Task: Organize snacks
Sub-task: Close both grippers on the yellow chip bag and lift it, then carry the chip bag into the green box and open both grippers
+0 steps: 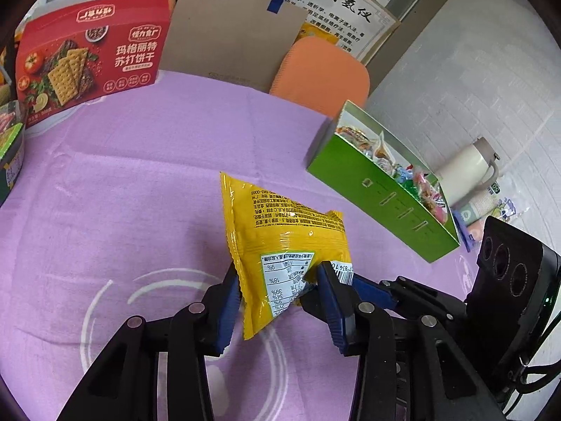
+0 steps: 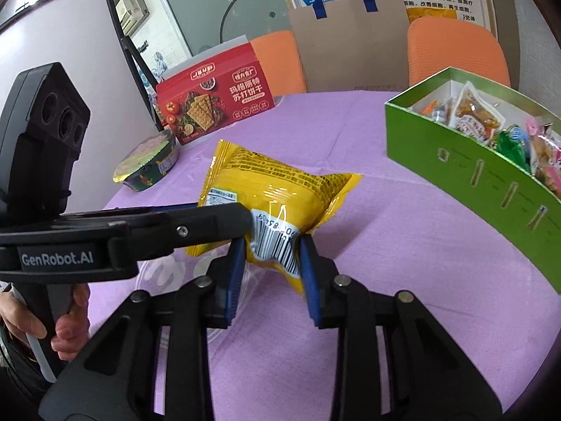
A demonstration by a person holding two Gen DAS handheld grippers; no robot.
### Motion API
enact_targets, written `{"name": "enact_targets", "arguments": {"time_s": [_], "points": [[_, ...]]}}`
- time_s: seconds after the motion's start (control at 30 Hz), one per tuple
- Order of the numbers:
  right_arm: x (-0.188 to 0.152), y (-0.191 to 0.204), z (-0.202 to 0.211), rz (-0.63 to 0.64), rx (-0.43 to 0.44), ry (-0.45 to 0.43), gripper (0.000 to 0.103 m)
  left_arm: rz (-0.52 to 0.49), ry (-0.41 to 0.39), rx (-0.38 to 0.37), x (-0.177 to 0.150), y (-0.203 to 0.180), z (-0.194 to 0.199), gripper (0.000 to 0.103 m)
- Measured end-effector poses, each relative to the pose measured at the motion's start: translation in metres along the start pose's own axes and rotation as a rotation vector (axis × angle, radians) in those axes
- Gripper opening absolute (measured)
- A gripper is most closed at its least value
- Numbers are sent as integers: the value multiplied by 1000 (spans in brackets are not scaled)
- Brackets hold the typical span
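A purple tablecloth [image 2: 403, 245] is covering the table, with orange chairs and a brown paper bag [image 2: 350, 42] standing behind it. Both grippers are clamping the near end of one yellow snack packet [image 1: 280, 231]: the left gripper [image 1: 277, 301] is pinching the corner with the nutrition label, and the right gripper [image 2: 268, 263] is squeezing the barcode corner just beside it. The packet is crumpling at both grips and appears to be hanging just above the cloth, near the table's middle. The step in hand seems to be carrying it to the open green box [image 2: 473, 182] already holding other snacks. Next, both hands need to be swinging together toward the box, keeping the packet above its wall before releasing.
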State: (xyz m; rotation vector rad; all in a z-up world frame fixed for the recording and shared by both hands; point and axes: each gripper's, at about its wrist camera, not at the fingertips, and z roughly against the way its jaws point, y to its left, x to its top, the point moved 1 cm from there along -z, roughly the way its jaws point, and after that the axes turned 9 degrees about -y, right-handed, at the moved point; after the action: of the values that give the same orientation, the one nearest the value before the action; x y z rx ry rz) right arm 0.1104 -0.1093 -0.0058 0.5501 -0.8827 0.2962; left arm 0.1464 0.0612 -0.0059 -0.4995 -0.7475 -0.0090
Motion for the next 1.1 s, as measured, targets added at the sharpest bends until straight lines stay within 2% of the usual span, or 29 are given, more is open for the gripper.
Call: {"name": "enact_targets", "arguments": {"time_s": [0.27,0.63,0.83,1.1], "points": [[13,-27,51,-6,-71,-120,33,-109,-36,-42,12,-64,5,43],[41,-91,92,-63,-165,-241,33,-240,-52,-118,38,-156,-24,43],[60,-127,94,-73,-216,-269,33,-293,-46,-157,58,-193,-53,43],[80,-164,72,-72,-241,-258,33,-313,-48,-172,85,-214,-100,43]]}}
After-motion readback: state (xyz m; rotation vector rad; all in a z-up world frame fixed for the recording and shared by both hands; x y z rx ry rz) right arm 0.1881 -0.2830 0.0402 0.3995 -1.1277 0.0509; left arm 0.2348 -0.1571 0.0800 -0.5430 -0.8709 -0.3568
